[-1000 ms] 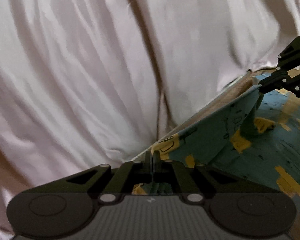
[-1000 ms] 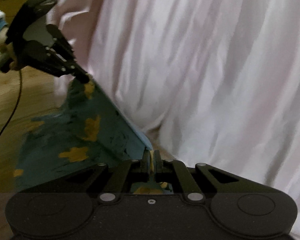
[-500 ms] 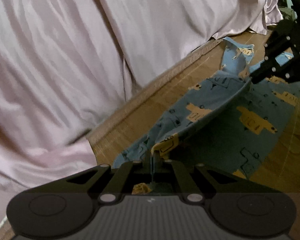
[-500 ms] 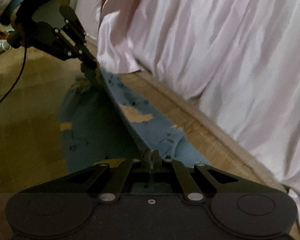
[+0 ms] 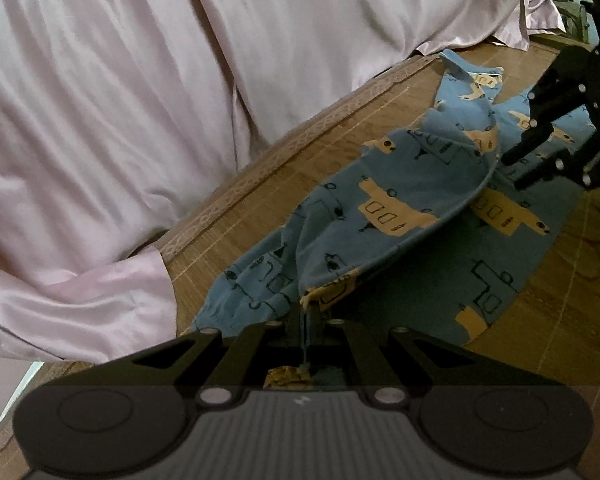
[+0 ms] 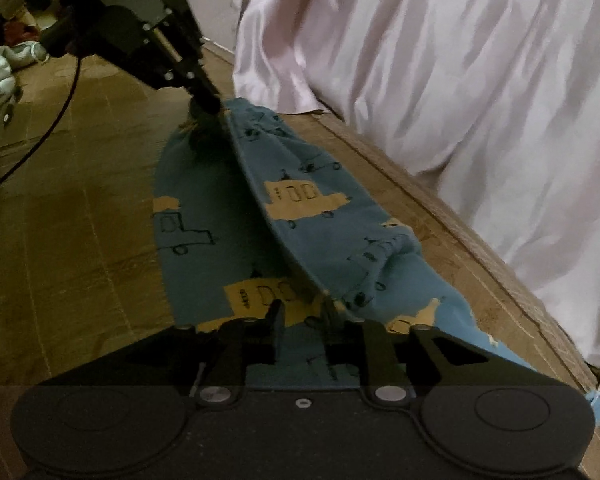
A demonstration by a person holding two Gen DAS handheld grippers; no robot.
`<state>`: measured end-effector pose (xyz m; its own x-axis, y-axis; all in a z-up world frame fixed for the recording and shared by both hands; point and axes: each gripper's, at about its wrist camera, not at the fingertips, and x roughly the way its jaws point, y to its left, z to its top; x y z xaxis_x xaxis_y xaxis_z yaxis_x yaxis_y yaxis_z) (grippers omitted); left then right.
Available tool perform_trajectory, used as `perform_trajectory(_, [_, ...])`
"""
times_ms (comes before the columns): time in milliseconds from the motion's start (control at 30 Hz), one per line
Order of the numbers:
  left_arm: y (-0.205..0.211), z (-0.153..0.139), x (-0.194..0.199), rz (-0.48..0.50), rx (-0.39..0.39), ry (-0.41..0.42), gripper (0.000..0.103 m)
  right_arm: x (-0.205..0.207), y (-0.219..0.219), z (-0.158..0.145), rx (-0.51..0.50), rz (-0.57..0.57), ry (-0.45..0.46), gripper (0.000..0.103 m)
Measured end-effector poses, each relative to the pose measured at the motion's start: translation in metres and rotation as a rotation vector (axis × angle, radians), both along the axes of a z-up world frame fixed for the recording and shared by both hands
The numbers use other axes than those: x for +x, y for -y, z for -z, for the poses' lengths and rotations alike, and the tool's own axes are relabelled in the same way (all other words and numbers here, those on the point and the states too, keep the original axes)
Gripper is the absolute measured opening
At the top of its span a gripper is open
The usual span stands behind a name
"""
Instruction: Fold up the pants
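The pants [image 5: 384,216] are lying on the floor [image 5: 260,204] beside the sheet [image 5: 140,100]. The left gripper [image 5: 306,314] is pinching their near edge, lifting it; the right gripper [image 6: 302,308] is gaping, gripping nothing, over them

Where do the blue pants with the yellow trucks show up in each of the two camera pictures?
Left wrist view: blue pants run from bottom centre to upper right.
Right wrist view: blue pants fill the centre, running up-left to the left gripper.
Shared landmark: pink bedsheet.
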<state>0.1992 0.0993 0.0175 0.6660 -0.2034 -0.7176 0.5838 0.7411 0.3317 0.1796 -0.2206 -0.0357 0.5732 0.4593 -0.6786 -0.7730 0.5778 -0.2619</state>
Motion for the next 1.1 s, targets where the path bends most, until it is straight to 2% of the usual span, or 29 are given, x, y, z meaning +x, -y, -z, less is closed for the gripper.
perform_trajectory(200, [0.000, -0.007, -0.002, 0.003, 0.006, 0.016, 0.001, 0.000, -0.009, 0.002, -0.028, -0.004, 0.052, 0.022])
perform_trajectory(267, [0.000, -0.008, -0.003, 0.004, 0.008, 0.020, 0.000, 0.000, -0.008, -0.002, -0.026, -0.008, 0.063, 0.028])
perform_trajectory(400, [0.000, -0.007, -0.005, 0.003, 0.008, 0.017, 0.001, -0.002, -0.005, -0.007, -0.040, -0.022, 0.094, 0.032])
perform_trajectory(533, [0.000, -0.004, -0.007, 0.004, 0.009, 0.008, 0.001, 0.009, -0.009, -0.002, -0.089, -0.045, 0.062, 0.038])
perform_trajectory(600, [0.000, -0.003, -0.007, 0.012, 0.017, 0.012, 0.001, 0.015, -0.011, 0.003, -0.109, -0.057, 0.046, 0.032])
perform_trajectory(633, [0.000, -0.003, -0.008, 0.013, 0.020, 0.013, 0.001, 0.017, -0.010, 0.004, -0.109, -0.055, 0.036, 0.015])
perform_trajectory(667, [0.000, -0.004, -0.008, 0.014, 0.021, 0.014, 0.001, 0.019, -0.009, 0.003, -0.103, -0.046, 0.028, 0.003])
perform_trajectory(900, [-0.001, -0.004, -0.012, 0.034, 0.037, 0.025, 0.000, 0.011, -0.003, -0.005, -0.084, -0.034, 0.037, 0.000])
perform_trajectory(1100, [0.000, -0.002, -0.024, 0.078, 0.074, 0.040, 0.001, -0.022, -0.003, -0.022, -0.089, -0.071, 0.055, 0.000])
